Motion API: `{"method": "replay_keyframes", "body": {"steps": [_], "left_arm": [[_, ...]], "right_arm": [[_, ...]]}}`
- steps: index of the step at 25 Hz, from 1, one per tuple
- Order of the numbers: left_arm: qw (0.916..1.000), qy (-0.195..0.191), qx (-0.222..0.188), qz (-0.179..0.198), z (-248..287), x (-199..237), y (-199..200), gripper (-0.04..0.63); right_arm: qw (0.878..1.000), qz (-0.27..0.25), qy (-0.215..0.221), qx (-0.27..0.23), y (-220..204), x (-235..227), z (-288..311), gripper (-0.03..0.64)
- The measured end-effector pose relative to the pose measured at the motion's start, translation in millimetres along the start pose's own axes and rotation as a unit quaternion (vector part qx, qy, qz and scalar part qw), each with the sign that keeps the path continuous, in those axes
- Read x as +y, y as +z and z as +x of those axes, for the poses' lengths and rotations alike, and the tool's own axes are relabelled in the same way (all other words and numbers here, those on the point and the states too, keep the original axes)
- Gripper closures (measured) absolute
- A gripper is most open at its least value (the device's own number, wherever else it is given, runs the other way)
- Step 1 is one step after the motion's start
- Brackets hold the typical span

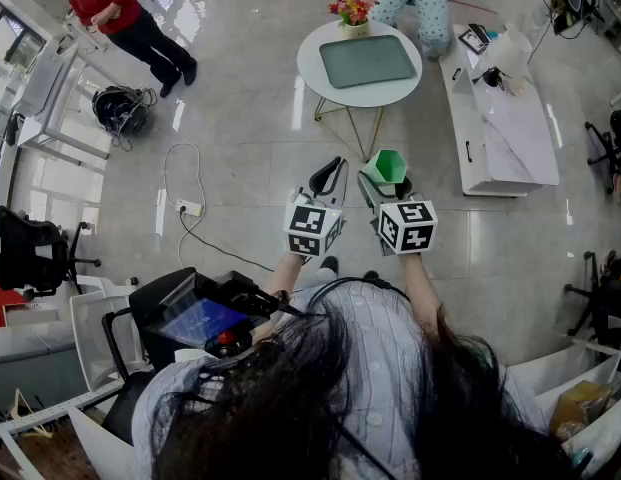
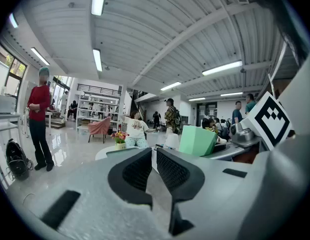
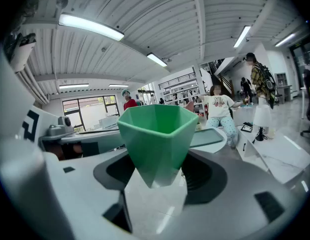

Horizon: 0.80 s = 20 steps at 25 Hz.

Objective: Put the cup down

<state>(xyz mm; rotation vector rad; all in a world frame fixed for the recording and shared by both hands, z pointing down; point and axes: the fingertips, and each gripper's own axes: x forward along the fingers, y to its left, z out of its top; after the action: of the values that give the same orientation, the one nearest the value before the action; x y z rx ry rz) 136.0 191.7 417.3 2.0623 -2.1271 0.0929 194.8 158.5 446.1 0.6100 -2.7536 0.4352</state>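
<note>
A green faceted cup (image 3: 157, 139) stands upright between the jaws of my right gripper (image 3: 159, 173), whose pads press on its lower sides. In the head view the cup (image 1: 387, 166) hangs in the air over the shiny floor, short of the round white table (image 1: 312, 68). My right gripper (image 1: 386, 184) is shut on it. Just to its left, my left gripper (image 1: 328, 176) holds nothing. In the left gripper view its jaws (image 2: 154, 165) are together with only a sliver between them, and the cup (image 2: 197, 140) shows off to the right.
On the round table lie a grey tray (image 1: 368, 60) and a flower pot (image 1: 352, 10). A long white bench (image 1: 505, 133) stands to the right. A person in red (image 1: 120, 13) stands at the far left, and another sits behind the table. A power strip (image 1: 188, 208) and its cable lie on the floor.
</note>
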Motion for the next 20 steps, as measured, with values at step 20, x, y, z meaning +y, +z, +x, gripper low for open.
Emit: {"method": "replay_keyframes", "body": {"steps": [20], "left_arm": [[0.9995,-0.028,0.010,-0.014,7,61,-9,0.575]], "right_arm": [[1.000,0.006,-0.024,-0.006,6,22,55,0.314]]}}
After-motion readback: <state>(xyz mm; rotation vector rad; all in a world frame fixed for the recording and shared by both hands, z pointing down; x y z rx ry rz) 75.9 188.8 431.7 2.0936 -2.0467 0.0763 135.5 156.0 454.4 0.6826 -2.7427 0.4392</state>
